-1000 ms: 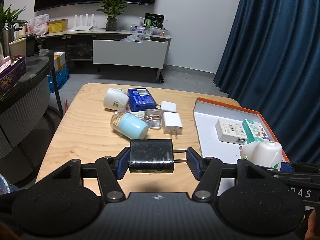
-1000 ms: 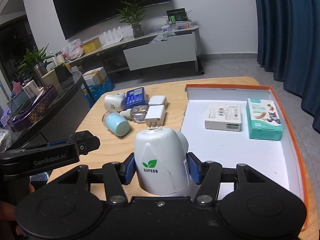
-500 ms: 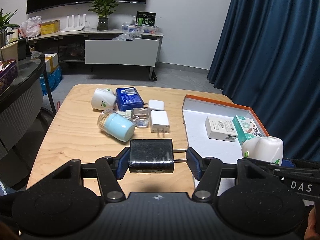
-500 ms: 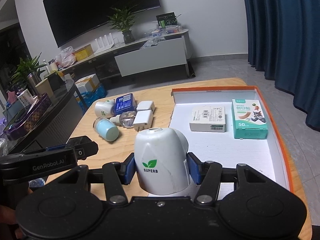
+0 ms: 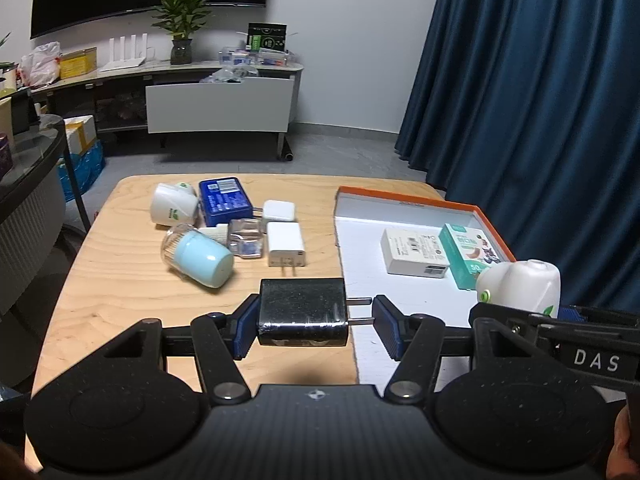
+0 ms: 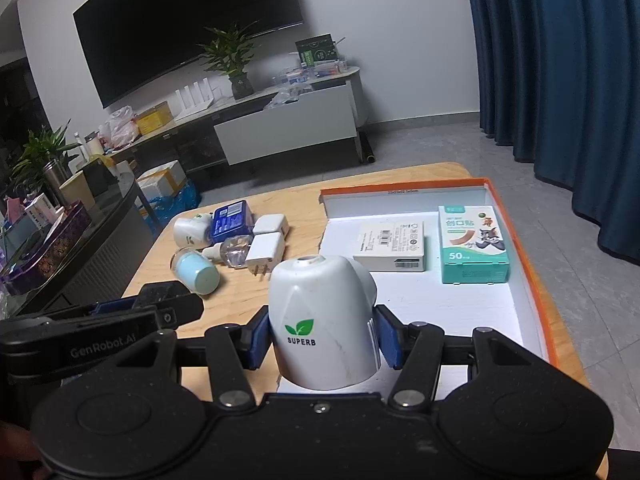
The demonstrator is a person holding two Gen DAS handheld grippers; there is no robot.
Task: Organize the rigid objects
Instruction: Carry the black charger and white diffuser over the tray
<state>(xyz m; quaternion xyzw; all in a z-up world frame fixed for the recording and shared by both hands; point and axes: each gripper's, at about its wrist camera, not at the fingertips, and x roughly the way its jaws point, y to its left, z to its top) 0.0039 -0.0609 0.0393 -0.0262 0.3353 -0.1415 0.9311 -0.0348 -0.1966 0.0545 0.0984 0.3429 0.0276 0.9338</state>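
Note:
My left gripper (image 5: 312, 326) is shut on a black plug charger (image 5: 302, 311), held above the table near the left edge of the orange-rimmed white tray (image 5: 404, 202). My right gripper (image 6: 322, 340) is shut on a white SUPERB dome-shaped device (image 6: 322, 322), held over the near part of the tray (image 6: 532, 280). That device also shows in the left wrist view (image 5: 520, 290). In the tray lie a white box (image 6: 392, 246) and a green plaster box (image 6: 474, 244).
On the wooden table (image 5: 120, 280) left of the tray lie a light blue capped jar (image 5: 198, 256), a second white SUPERB device (image 5: 172, 210), a blue box (image 5: 225, 200), a clear bottle (image 5: 244, 238) and two white chargers (image 5: 285, 244). A dark curtain hangs at the right.
Both grippers have risen and drawn back a little, each keeping its object; the table and tray look farther away. The loose objects have not moved.

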